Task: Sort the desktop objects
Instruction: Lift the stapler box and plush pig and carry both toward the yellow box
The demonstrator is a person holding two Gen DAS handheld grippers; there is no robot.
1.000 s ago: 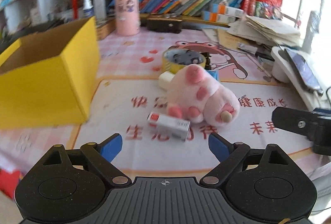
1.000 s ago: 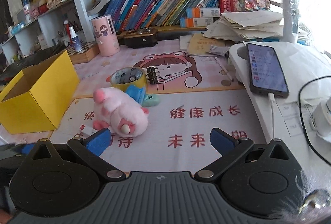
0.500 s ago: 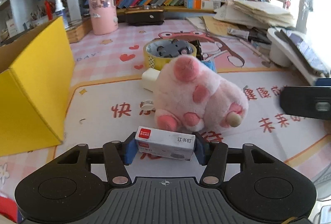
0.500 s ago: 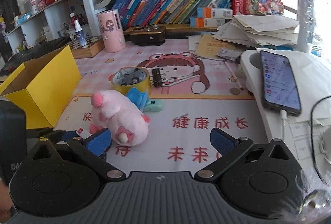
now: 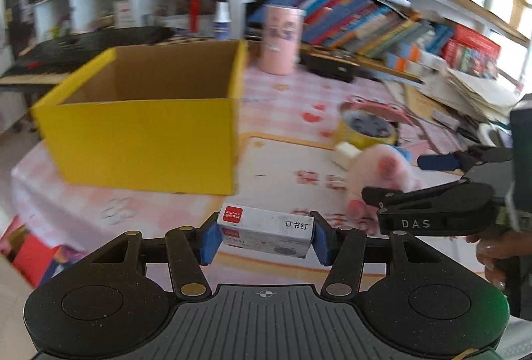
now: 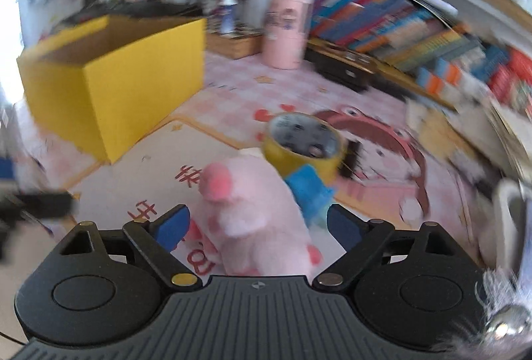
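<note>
My left gripper is shut on a white staple box with a red label, held above the mat. An open yellow cardboard box stands ahead and left of it. My right gripper is open, its fingers on either side of a pink plush toy that lies on the mat; the toy also shows in the left wrist view. A yellow tape roll and a blue item lie just behind the toy. The yellow box is at the far left in the right wrist view.
A pink cylinder holder stands behind the yellow box. A black case and shelves of books run along the back. Stacked papers lie at the right. The right gripper's body is close on the left gripper's right.
My left gripper has lifted the staple box off the mat and swung left toward the yellow box. My right gripper has moved in, its open fingers now on either side of the plush toy.
</note>
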